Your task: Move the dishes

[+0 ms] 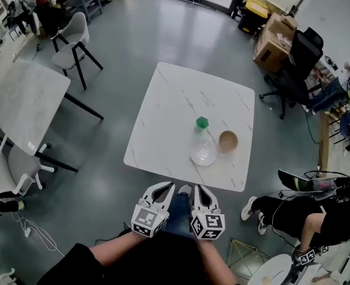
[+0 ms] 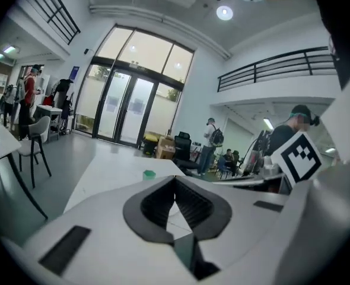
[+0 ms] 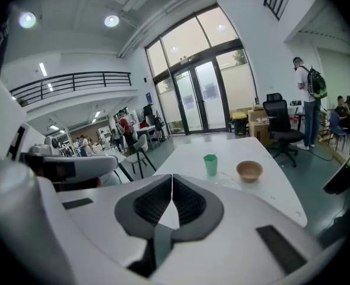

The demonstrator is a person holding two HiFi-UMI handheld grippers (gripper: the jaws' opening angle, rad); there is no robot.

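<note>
Item: white marble-patterned square table, holding three dishes grouped on its near right part. Green plastic cup, upright, farthest of the three. Clear glass plate, flat, just on the near side of the cup and close to the table's near edge. Tan round bowl, upright, just right of the plate; I cannot tell whether the two touch. Left gripper and right gripper: side by side in front of me, short of the near edge, well apart from every dish. On both I read the ribbed pads pressed together with nothing between them. Stage: this layout fits dishes waiting to be lifted as well as dishes already set down in their new place, so I judge no further. Hazards, as I judge them: the glass plate is thin, low and slick, so a grip on its rim could slip, and a nudge toward me could send it over the near edge. The cup stands tall and light, so anything reaching past it could tip it. Closely packed dishes leave little room for the pads, so one dish could knock its neighbour.
</note>
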